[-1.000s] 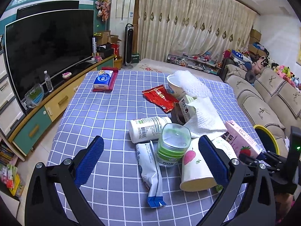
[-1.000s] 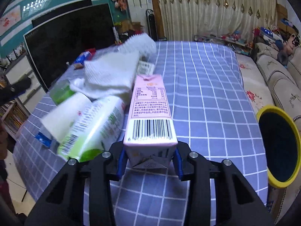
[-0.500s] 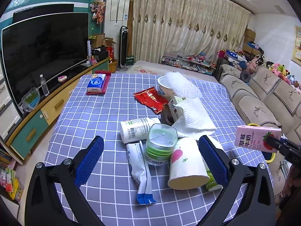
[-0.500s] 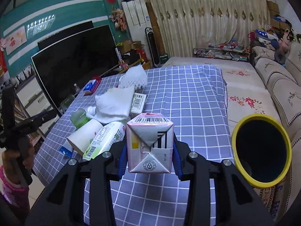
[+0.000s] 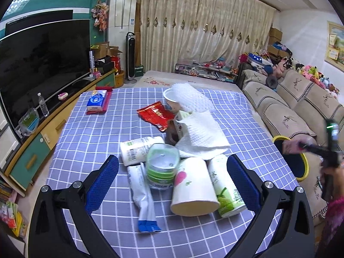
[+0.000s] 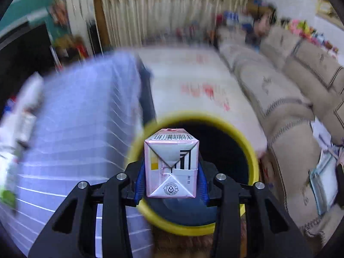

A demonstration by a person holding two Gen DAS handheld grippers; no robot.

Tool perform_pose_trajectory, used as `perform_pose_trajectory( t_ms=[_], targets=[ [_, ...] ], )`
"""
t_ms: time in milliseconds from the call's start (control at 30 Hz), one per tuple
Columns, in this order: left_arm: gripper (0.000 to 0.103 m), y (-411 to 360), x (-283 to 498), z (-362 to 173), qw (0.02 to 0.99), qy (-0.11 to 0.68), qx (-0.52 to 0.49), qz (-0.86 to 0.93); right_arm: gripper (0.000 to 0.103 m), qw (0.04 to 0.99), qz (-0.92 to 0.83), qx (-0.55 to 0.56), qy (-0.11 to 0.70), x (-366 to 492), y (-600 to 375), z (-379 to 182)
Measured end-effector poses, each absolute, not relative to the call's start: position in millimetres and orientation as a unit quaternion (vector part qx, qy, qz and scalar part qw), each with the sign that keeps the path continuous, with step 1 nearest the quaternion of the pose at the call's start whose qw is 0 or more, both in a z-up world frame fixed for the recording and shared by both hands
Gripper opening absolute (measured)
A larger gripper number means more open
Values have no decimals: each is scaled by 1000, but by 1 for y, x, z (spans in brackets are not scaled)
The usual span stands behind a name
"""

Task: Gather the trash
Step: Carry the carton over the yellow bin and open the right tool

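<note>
Jaws of the right gripper (image 6: 171,177) are clenched on the pink milk carton (image 6: 171,165), which hangs over the dark mouth of the yellow-rimmed bin (image 6: 253,157) beside the worktop (image 5: 90,133). Its left-hand counterpart, the left gripper (image 5: 172,181), hovers released and empty above the heap of paper cup (image 5: 193,187), green-lidded jar (image 5: 162,167) and tissue (image 5: 202,135). My worry: the carton looks nearer the bin's near rim, so letting go too soon could clip the rim and drop it on the floor.

Left gripper (image 5: 172,182): held with blue pads wide apart.
Right gripper (image 6: 171,177): angled downward, blue pads clamped, something gripped.
</note>
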State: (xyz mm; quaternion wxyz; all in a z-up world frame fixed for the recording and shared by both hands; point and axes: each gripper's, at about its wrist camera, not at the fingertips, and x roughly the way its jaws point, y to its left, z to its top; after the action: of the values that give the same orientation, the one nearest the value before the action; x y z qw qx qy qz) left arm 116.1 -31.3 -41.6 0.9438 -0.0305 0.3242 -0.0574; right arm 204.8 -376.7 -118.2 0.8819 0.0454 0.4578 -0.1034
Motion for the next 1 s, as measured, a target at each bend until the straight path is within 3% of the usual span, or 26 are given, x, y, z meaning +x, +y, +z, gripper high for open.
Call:
perform_pose_trajectory(
  t_ms=[133,333,500,1000],
  targets=[
    [99,-46,118,-45,941,332,-20,-69,38,829,-95,51,548,240,-401,-178],
    [99,-64,121,-52,936,342,3,-80,39,786,-92,51,610,256,-412,-219],
    [99,-71,125,-55,933,348,8,-87,50,786,-95,60,608,261,-417,-223],
    [99,-36,135,-64,934,355,12,-48,55,844,-69,76,526,213,-376,-160]
  ],
)
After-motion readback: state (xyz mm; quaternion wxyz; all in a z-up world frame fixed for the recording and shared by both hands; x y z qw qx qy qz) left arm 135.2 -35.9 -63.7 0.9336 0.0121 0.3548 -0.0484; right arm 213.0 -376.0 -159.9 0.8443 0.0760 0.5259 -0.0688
